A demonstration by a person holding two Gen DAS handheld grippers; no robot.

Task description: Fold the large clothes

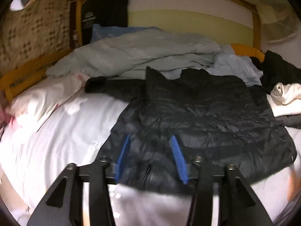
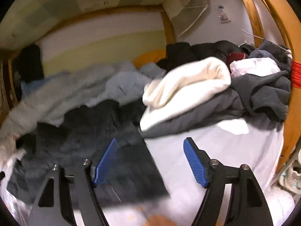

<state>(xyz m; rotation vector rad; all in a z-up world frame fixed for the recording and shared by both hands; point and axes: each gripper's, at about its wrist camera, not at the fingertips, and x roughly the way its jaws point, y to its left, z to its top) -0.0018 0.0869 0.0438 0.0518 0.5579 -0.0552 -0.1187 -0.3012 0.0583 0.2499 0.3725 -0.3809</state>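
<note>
Left wrist view: black puffer jacket point(image 1: 197, 116) spread on white bed sheet point(image 1: 56, 141), centre-right of frame, one sleeve out toward upper left. Left gripper point(image 1: 150, 158) jaws released, nothing pinched, jacket under them. Right gripper point(image 2: 150, 162) jaws wide, empty, over jacket edge point(image 2: 112, 160) lower left.

Risks, as judged: slippery puffy fabric may spring open, fold lost; clothes pile point(image 2: 244, 94) close at right, next grab may snag cream garment point(image 2: 188, 86).

Writing: dark panel point(image 1: 97, 17) upper left carries pale print, unreadable.

Glossy, crinkled black jacket point(image 1: 197, 113) on a smooth white sheet point(image 1: 65, 131); soft matt duvet point(image 1: 131, 54); varnished wood frame point(image 2: 282, 28).
</note>
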